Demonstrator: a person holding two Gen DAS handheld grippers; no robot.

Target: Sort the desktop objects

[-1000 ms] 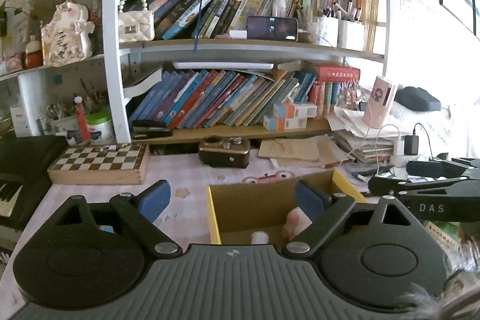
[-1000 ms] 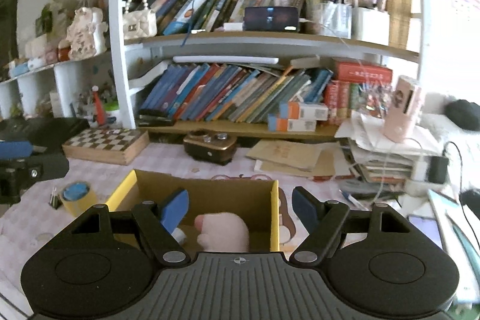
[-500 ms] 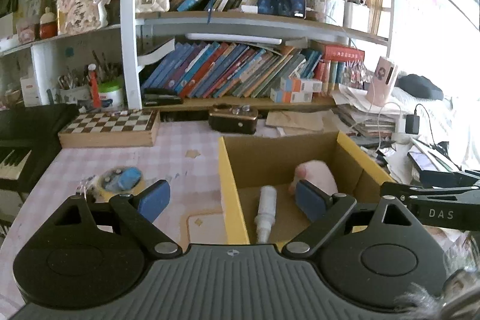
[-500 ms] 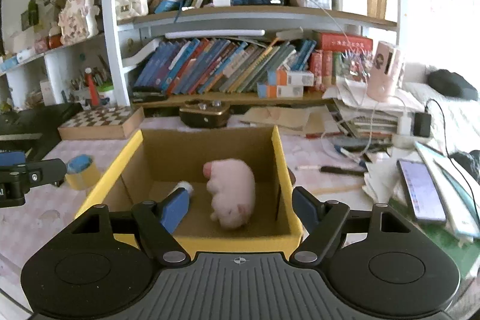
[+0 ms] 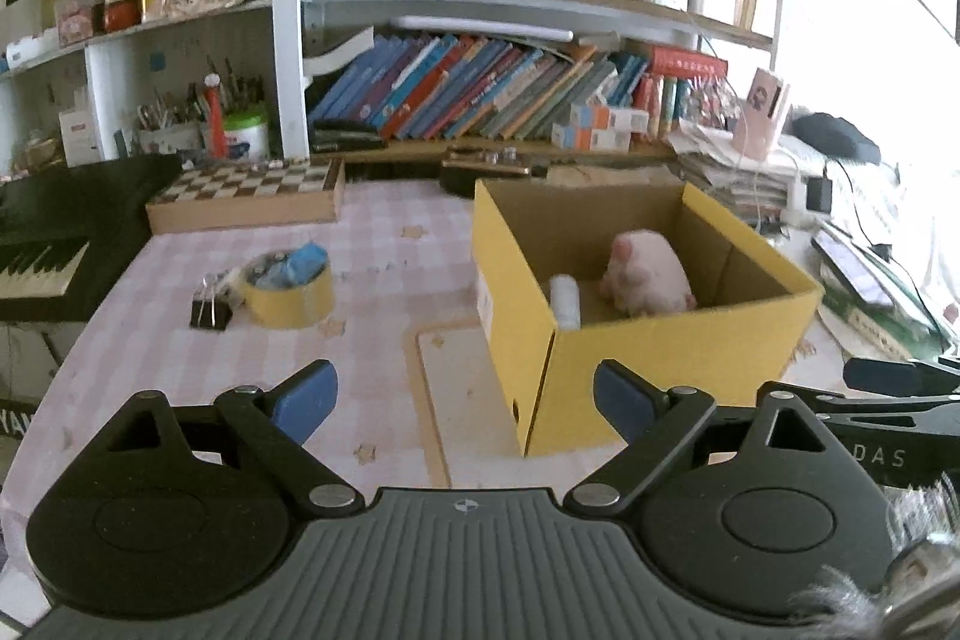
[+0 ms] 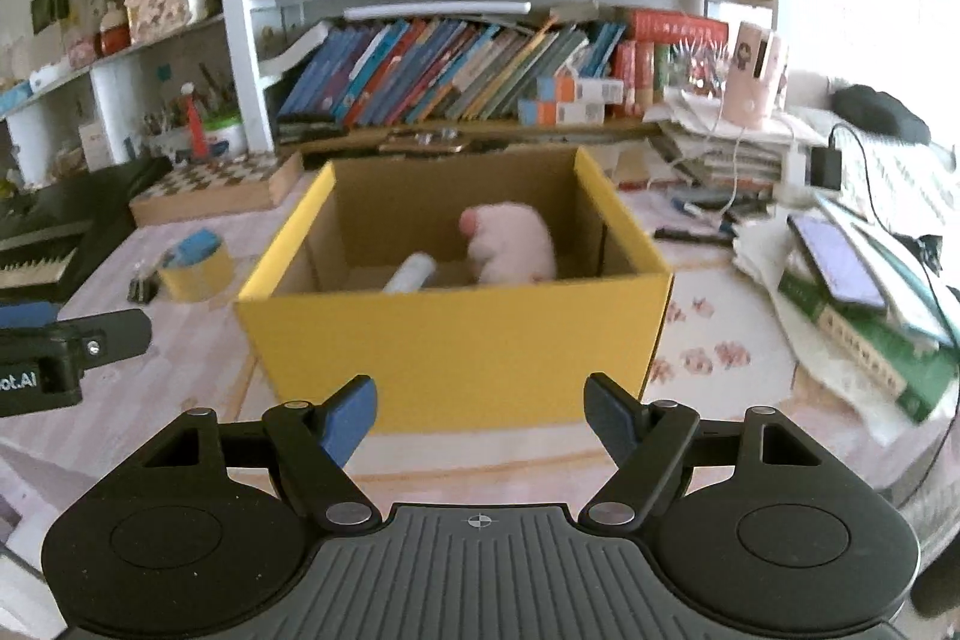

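Observation:
A yellow cardboard box (image 5: 660, 358) (image 6: 456, 352) stands open on the pink checked tablecloth. Inside it lie a pink plush toy (image 5: 651, 274) (image 6: 513, 244) and a white tube (image 5: 565, 301) (image 6: 414, 271). Left of the box sits a yellow tape roll (image 5: 288, 283) (image 6: 195, 265) with a blue thing on top, and a black binder clip (image 5: 210, 313) beside it. My left gripper (image 5: 465, 394) hangs in front of the box's near left corner, its jaws opening with nothing between them. My right gripper (image 6: 480, 409) faces the box's front wall, open and holding nothing.
A chessboard box (image 5: 252, 193) and a black piano keyboard (image 5: 48, 244) lie at the left. Bookshelves fill the back. Stacked books, papers, a phone (image 6: 834, 262) and cables crowd the right side. A pale mat (image 5: 462, 388) lies under the box.
Both grippers have drawn back from above the box and tilted further down. The whole box now shows ahead of them. The toy and tube have stayed inside.

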